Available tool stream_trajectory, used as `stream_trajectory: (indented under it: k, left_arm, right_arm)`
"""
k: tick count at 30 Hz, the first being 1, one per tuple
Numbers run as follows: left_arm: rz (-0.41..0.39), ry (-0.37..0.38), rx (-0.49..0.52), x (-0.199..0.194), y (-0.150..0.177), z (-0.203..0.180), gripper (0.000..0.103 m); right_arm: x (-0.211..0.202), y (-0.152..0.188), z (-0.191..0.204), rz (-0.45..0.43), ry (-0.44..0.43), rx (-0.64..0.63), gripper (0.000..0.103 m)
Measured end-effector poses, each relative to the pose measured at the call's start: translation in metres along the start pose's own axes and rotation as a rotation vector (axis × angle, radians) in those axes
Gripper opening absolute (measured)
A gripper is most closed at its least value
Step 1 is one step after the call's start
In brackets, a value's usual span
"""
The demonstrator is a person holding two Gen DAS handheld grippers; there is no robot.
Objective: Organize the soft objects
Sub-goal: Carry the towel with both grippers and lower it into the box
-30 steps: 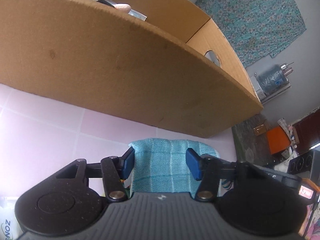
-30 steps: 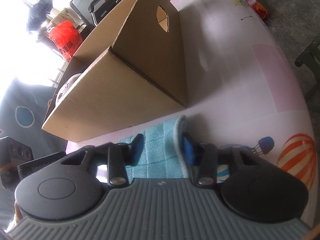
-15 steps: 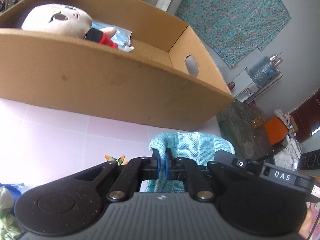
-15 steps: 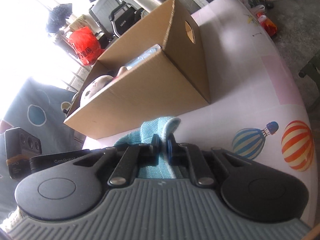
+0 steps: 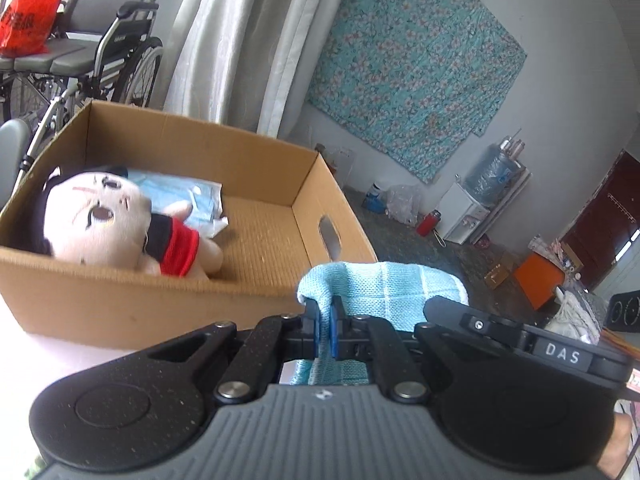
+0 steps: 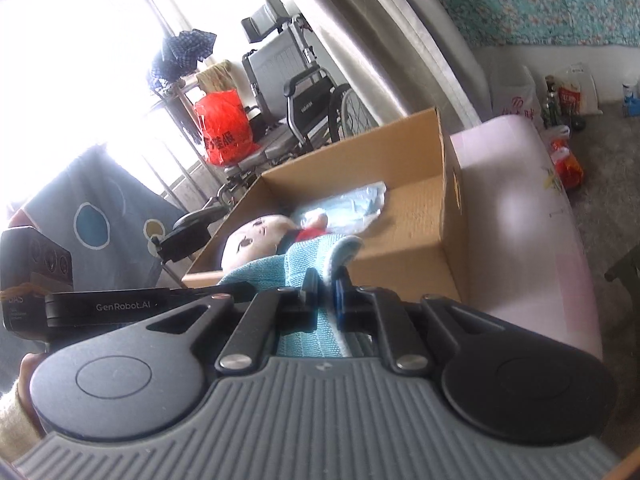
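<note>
In the left wrist view, we are pinching one edge of the light blue knitted cloth (image 5: 384,280) with the left gripper (image 5: 325,330), its jaws drawn nearly together on the fabric. The cloth is hanging in the air in front of the cardboard box (image 5: 120,304), near its right end. We judge the risk here to be the drooping middle catching on the box's near wall as we carry it over, dragging the cloth out of so shallow a grip. Inside the box, a plush doll (image 5: 116,228) is lying at the left, with a pale blue plastic packet (image 5: 180,196) behind it; the right half of the floor is showing bare.

In the right wrist view, the right gripper (image 6: 326,300) is likewise clamping narrowly on another edge of the cloth (image 6: 296,264). Uneven pulling between our two hands could slip one corner free. The box (image 6: 448,184) is sitting on the pink table (image 6: 520,232), doll (image 6: 256,240) and packet (image 6: 352,204) inside.
</note>
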State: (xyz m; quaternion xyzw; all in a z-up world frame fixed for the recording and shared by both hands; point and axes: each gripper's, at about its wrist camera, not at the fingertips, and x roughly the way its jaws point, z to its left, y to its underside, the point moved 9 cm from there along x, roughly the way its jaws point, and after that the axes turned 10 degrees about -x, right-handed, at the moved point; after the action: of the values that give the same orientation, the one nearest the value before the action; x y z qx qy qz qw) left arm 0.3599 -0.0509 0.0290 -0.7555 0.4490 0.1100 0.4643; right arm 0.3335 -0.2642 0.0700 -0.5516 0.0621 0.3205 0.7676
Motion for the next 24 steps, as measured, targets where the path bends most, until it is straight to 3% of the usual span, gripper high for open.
stream_trajectory:
  k: [6, 12, 15, 18, 20, 24]
  left_arm:
    - [-0.052, -0.029, -0.012, 0.043, -0.08, -0.004, 0.005]
    - [-0.012, -0.112, -0.007, 0.127, -0.138, 0.014, 0.006]
    - [0.055, -0.151, -0.054, 0.173, -0.157, 0.033, 0.006]
    - [0.105, -0.249, -0.039, 0.217, -0.17, 0.056, 0.006]
    - [0.156, -0.256, -0.056, 0.242, -0.171, 0.07, 0.006]
    - [0.188, -0.299, -0.062, 0.278, -0.172, 0.092, 0.006]
  right_arm:
    - [0.035, -0.07, -0.004, -0.019, 0.042, -0.078, 0.007]
    - [0.135, -0.132, -0.034, 0.067, 0.15, -0.165, 0.007]
    - [0.199, -0.139, -0.048, 0.185, 0.249, -0.282, 0.007]
    - [0.256, -0.137, -0.066, 0.314, 0.319, -0.316, 0.007]
    - [0.289, -0.131, -0.08, 0.391, 0.376, -0.337, 0.007]
    - [0.335, -0.121, -0.098, 0.462, 0.442, -0.352, 0.007]
